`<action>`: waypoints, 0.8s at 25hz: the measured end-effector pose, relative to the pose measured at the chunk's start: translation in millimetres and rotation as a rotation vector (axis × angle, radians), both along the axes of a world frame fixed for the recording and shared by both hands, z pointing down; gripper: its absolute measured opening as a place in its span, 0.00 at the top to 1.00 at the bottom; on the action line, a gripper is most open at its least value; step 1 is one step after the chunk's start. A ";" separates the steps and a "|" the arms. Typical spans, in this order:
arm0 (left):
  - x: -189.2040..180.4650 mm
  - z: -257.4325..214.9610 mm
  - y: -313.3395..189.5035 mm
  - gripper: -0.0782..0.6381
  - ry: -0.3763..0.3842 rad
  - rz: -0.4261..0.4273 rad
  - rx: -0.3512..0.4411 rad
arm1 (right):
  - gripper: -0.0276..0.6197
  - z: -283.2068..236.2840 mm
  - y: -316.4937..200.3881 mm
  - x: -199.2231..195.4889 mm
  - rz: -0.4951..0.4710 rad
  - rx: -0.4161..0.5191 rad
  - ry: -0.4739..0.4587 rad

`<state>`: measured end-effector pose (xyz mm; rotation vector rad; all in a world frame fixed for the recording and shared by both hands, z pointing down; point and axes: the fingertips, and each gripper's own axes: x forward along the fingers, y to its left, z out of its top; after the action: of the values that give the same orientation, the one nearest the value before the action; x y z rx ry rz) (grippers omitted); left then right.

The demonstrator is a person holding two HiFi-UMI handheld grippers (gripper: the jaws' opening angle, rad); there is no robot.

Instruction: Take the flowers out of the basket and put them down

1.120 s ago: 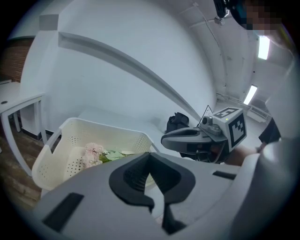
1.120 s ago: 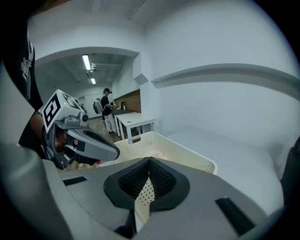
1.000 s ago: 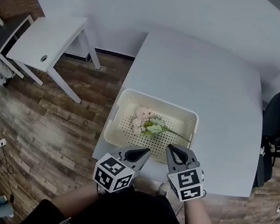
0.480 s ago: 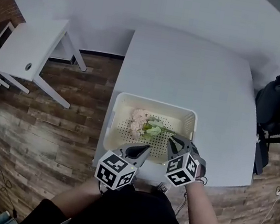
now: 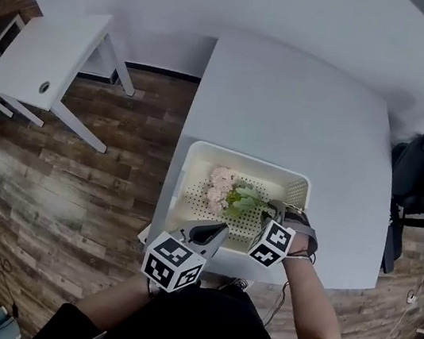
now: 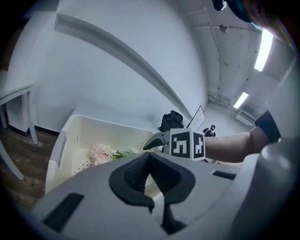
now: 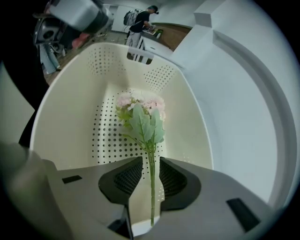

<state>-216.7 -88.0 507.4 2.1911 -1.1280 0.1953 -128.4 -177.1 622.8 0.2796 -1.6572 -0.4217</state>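
The right gripper point(image 7: 151, 165) has just been opening its jaws, which stand apart inside the basket point(image 7: 70, 108). The stem of the flowers point(image 7: 140, 115) runs between the pads with a gap on each side, the pink heads lying ahead of the tips. The left gripper point(image 6: 150, 161) has its jaws closed and empty, with the basket just ahead.
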 end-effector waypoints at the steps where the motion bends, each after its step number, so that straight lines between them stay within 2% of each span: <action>1: -2.5 0.0 1.0 0.88 0.002 -0.002 -0.002 | 0.79 6.1 -1.8 -0.5 -0.016 -0.002 0.031; 5: -7.5 1.2 4.4 0.88 0.011 -0.008 -0.007 | 0.79 25.7 -11.1 -4.1 -0.066 0.004 0.113; 12: -13.2 4.7 3.7 0.88 0.010 -0.019 -0.017 | 0.79 46.6 -18.5 -5.4 -0.087 -0.009 0.152; 14: -15.1 5.3 2.8 0.88 0.010 -0.024 -0.018 | 0.81 48.2 -20.4 -5.7 -0.087 0.005 0.146; 15: -15.4 5.3 2.7 0.88 0.010 -0.024 -0.018 | 0.87 46.4 -21.7 -6.6 -0.084 0.017 0.134; 20: -15.3 3.3 3.8 0.88 0.010 -0.023 -0.015 | 0.89 30.9 -22.5 -14.5 -0.056 0.044 0.064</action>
<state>-232.0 -84.2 510.7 2.1626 -1.1427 0.1819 -142.9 -199.6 653.7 0.2500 -1.5976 -0.5049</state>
